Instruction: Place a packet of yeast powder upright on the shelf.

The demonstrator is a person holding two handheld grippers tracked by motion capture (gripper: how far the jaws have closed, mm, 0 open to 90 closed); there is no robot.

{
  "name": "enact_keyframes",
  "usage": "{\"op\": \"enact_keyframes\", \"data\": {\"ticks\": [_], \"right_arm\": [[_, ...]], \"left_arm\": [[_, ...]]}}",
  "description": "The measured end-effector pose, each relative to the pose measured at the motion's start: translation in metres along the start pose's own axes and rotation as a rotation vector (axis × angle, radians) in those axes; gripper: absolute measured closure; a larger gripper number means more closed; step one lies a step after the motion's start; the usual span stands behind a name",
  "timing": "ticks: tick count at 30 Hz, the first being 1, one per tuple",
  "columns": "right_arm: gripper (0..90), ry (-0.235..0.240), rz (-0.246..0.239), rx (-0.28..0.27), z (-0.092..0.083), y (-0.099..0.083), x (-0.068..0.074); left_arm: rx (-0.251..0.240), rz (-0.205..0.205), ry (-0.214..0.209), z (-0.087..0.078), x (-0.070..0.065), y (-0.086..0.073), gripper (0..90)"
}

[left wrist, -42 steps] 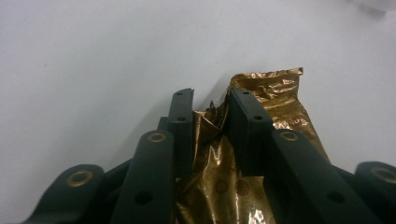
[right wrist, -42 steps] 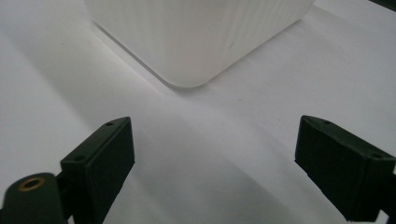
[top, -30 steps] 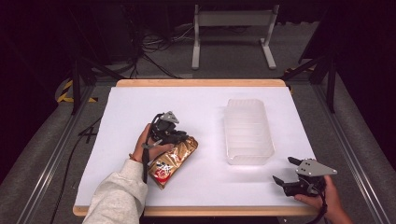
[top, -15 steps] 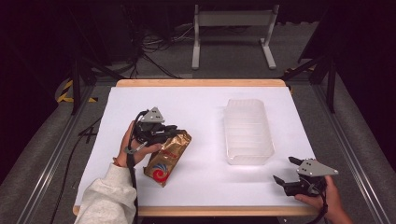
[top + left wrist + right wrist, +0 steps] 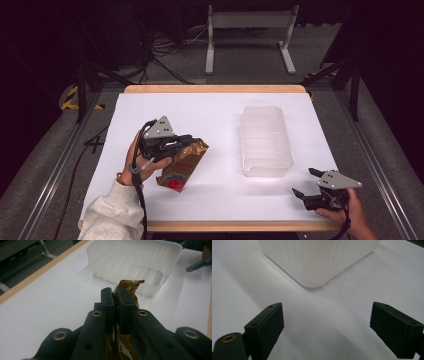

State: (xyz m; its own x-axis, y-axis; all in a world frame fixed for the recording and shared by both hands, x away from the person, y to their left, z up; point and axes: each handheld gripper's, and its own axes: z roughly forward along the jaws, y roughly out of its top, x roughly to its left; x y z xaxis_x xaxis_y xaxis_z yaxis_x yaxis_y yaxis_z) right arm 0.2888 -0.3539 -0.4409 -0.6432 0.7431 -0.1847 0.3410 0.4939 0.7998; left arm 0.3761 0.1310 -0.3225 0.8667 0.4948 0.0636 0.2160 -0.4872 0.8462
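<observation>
The gold packet (image 5: 182, 162) is clamped in the left gripper (image 5: 175, 145) jaws, left of the clear tub (image 5: 265, 140) (apparently mid-pickup); transfer is judged next. Right gripper (image 5: 305, 182) jaws are held wide.

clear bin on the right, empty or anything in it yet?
Empty. The high view shows only the ribbed floor of the clear bin; the gold packet is outside it, pinched in the left gripper over the table.

Left hand-held gripper (image 5: 113, 302) hides most of the packet (image 5: 130, 287)
</observation>
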Motion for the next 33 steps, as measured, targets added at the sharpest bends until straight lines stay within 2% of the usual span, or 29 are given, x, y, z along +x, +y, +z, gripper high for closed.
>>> {"op": "enact_keyframes", "data": {"ticks": [2, 3, 4, 6, 7, 9, 10, 12, 15, 16, 19, 24, 29, 30, 32, 33], "right_arm": [[12.4, -0.002, 0.0, -0.004, 0.0, 0.0, 0.0], [12.4, 0.0, 0.0, -0.005, -0.001, 0.0, 0.0], [12.4, 0.0, 0.0, -0.006, -0.001, 0.0, 0.0], [12.4, -0.001, -0.002, -0.007, -0.001, 0.0, 0.0], [12.4, -0.001, -0.001, -0.009, -0.001, 0.0, 0.0], [12.4, -0.003, 0.003, -0.011, -0.001, 0.0, 0.0], [12.4, -0.004, 0.002, -0.011, -0.001, 0.0, -0.001], [12.4, -0.006, 0.002, -0.011, -0.002, 0.0, -0.001], [12.4, -0.005, 0.002, -0.01, -0.002, 0.0, 0.0], [12.4, -0.007, 0.002, -0.01, -0.002, 0.0, -0.001], [12.4, -0.01, 0.008, -0.013, -0.002, 0.0, -0.002], [12.4, -0.008, 0.008, -0.013, -0.001, 0.0, -0.002], [12.3, 0.002, 0.006, -0.023, -0.002, 0.0, -0.001], [12.3, -0.001, 0.01, -0.023, -0.002, 0.0, -0.001], [12.3, 0.001, 0.006, -0.022, -0.001, 0.001, 0.0], [12.3, 0.001, 0.006, -0.022, 0.0, 0.001, 0.001]], "left_arm": [[-0.049, -0.007, 0.042, 0.0, -0.001, 0.0, 85.3], [-0.079, -0.017, 0.049, -0.001, -0.002, 0.0, 85.4], [-0.097, -0.016, 0.036, -0.001, -0.002, 0.0, 85.5], [-0.123, -0.023, 0.043, -0.001, -0.004, 0.001, 85.5], [-0.123, -0.02, 0.025, 0.0, -0.004, 0.002, 85.5], [-0.131, -0.022, 0.025, 0.003, -0.005, 0.003, 85.5], [-0.123, -0.019, 0.009, 0.004, -0.005, 0.004, 85.5], [-0.132, -0.011, 0.018, 0.006, -0.006, 0.005, 85.5], [-0.151, -0.001, 0.003, 0.009, -0.008, 0.01, 85.5], [-0.154, 0.0, -0.013, 0.01, -0.007, 0.011, 85.5], [-0.164, 0.001, -0.021, 0.013, -0.008, 0.015, 85.5], [-0.192, 0.009, -0.011, 0.018, -0.009, 0.024, 85.5], [-0.226, -0.021, 0.034, 0.031, -0.009, 0.032, 85.5], [-0.221, -0.024, 0.015, 0.036, -0.007, 0.034, 85.5], [-0.219, -0.024, 0.029, 0.042, -0.006, 0.037, 85.5], [-0.212, -0.028, 0.007, 0.046, -0.004, 0.04, 85.5]]}}
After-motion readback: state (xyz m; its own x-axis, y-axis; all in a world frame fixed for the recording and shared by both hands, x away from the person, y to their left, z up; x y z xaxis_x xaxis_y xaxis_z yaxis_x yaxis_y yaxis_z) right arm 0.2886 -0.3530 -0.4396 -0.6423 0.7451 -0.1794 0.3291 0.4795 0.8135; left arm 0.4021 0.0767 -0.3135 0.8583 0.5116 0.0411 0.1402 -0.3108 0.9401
